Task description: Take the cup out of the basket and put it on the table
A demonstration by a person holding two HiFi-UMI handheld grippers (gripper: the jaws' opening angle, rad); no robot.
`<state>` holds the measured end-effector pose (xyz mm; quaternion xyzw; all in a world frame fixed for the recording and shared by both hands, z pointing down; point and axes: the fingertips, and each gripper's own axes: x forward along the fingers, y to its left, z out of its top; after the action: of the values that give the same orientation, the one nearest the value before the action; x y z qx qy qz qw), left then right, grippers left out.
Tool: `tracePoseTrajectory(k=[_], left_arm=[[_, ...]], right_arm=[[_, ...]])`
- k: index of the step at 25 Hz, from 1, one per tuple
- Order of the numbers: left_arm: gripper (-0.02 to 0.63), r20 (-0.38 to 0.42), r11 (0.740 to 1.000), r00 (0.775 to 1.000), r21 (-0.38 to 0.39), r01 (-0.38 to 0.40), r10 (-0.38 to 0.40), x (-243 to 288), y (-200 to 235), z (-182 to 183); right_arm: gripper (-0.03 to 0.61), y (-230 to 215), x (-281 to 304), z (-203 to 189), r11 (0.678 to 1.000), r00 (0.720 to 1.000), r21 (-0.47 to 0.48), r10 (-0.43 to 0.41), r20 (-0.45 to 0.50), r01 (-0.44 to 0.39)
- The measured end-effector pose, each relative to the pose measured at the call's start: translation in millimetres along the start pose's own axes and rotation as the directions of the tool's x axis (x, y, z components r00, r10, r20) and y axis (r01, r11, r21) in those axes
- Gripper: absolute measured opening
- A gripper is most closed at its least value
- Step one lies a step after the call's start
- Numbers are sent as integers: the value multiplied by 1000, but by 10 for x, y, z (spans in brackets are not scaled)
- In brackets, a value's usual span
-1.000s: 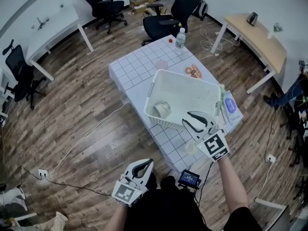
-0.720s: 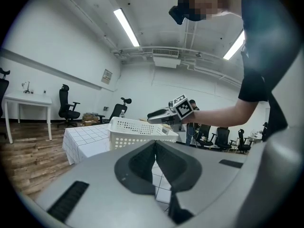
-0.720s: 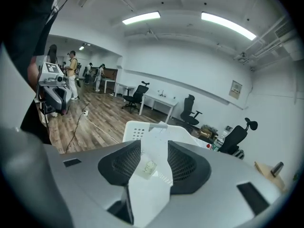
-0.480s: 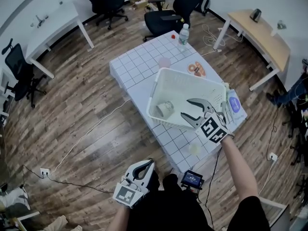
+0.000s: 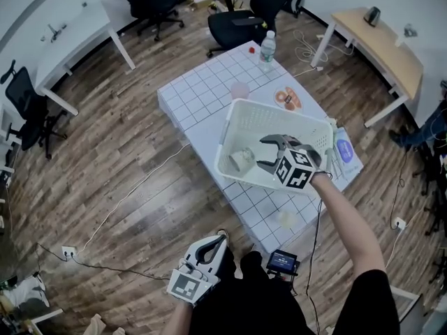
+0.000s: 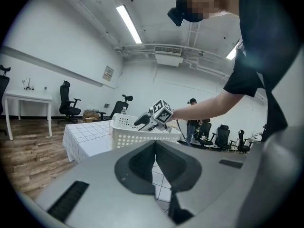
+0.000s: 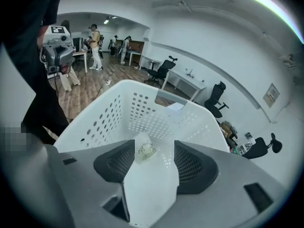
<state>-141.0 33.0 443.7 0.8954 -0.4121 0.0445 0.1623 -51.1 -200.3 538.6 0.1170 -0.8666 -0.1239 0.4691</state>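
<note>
Cup: we find it inside the basket, lying on the floor by the left wall, not yet touched.
Left gripper: nearest us, low beside our body and well apart from the table; its jaws are pressed together on nothing. We judge it parked, since one gripper can manage this lift.
Right gripper: just over the basket's inside, angled down toward the cup. Its jaws are spread, having just been opening, with nothing between the pads. The cup sits in line with the gap, so we read the spread as readying to straddle it.
Basket: white with perforated walls, standing on the near right part of the table.
Table: white checked cloth; the bare squares beyond and left of the basket offer a landing spot.
Cup's look: small, pale, tipped on its side; a speckled patch shows in the right gripper view.
</note>
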Motion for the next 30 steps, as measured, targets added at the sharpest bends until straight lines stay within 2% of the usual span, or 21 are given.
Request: tracePoseTrajectory(k=[4,13,30], left_arm=[[6,-12,1000,1000,0,-1,1,18,38,-21],[6,-36,1000,999,-11,-15,15,39,154,-47],[7,-70,999,998,-43,-13,10,53,163,-164]], right_arm=[[252,25,215,-84,997,998,-62,53,-42,-55],[278,146,608,-266,976,981,-122,166,-103,-178],[305,383,1198,-338,927,958,-271,210,-195,-258]])
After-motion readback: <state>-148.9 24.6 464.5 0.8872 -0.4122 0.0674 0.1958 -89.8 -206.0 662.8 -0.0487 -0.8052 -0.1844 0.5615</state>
